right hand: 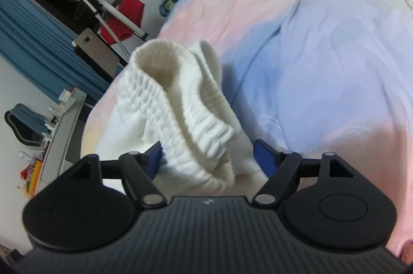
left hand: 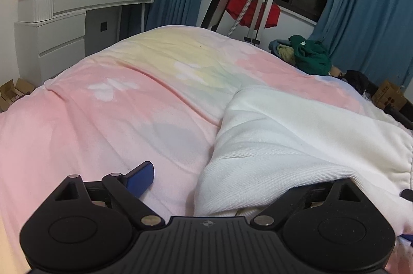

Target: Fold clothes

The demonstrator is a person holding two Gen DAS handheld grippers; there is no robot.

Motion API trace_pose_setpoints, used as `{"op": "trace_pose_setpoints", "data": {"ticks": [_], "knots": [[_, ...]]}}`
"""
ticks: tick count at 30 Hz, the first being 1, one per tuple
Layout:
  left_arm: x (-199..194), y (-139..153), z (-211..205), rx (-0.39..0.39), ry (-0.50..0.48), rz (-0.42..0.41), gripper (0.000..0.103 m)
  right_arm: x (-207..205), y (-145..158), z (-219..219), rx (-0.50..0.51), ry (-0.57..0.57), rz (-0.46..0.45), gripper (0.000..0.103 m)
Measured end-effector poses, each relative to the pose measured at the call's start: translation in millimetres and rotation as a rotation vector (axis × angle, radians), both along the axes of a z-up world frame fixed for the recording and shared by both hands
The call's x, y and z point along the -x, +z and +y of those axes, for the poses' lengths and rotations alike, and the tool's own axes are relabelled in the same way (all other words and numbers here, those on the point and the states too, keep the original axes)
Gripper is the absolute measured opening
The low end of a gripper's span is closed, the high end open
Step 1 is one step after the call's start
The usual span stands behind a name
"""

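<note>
A white knit garment [left hand: 296,134] lies on the pastel bedspread [left hand: 116,106], spread from centre to right in the left wrist view. My left gripper [left hand: 232,183] is open; its left blue finger [left hand: 140,178] rests on the bedspread, and the right finger is hidden under the garment's edge. In the right wrist view the garment's ribbed elastic waistband [right hand: 185,103] stands bunched up between my right gripper's [right hand: 209,157] blue fingers [right hand: 264,160], which are spread apart on either side of it. The bedspread [right hand: 335,54] lies beyond.
A white dresser [left hand: 67,23] with bottles stands at the far left. Blue curtains [left hand: 361,2] and a dark window are behind. A rack with a red cloth [left hand: 253,8] stands past the bed. A green clothes pile [left hand: 309,54] and cardboard boxes [left hand: 389,93] are at the right.
</note>
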State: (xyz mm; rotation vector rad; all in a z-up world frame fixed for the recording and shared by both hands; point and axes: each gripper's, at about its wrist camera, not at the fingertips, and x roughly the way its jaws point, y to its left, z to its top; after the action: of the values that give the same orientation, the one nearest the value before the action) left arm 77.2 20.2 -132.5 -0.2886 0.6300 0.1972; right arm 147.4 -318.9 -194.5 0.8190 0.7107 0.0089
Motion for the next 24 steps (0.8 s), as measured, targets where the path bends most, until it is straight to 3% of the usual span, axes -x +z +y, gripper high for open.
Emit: {"op": "trace_pose_setpoints", "data": {"ticks": [1, 11, 14, 17, 20, 24], "knots": [[-1.5, 0.3, 0.9, 0.001, 0.001, -0.001, 0.093, -1.5, -2.5, -0.8, -0.009, 0.000, 0.015, 0.087], [-3.1, 2.7, 7.8, 0.038, 0.020, -0.007, 0.093, -19.5, -35.0, -12.3, -0.254, 0.037, 0.065, 0.090], [-4.3, 1.6, 11.5, 0.056, 0.039, 0.000, 0.093, -14.5, -28.3, -13.0, -0.335, 0.052, -0.008, 0.090], [-5.5, -1.2, 15.9, 0.076, 0.059, 0.014, 0.093, -3.8, -14.1, -14.5, -0.420, 0.076, -0.139, 0.090], [-7.2, -2.9, 16.7, 0.086, 0.061, 0.020, 0.093, -2.3, -5.7, -8.6, -0.389, 0.101, -0.181, 0.090], [-6.8, 0.3, 6.8, 0.026, 0.047, 0.014, 0.093, -15.6, -14.6, 5.5, -0.246, 0.099, -0.055, 0.090]]}}
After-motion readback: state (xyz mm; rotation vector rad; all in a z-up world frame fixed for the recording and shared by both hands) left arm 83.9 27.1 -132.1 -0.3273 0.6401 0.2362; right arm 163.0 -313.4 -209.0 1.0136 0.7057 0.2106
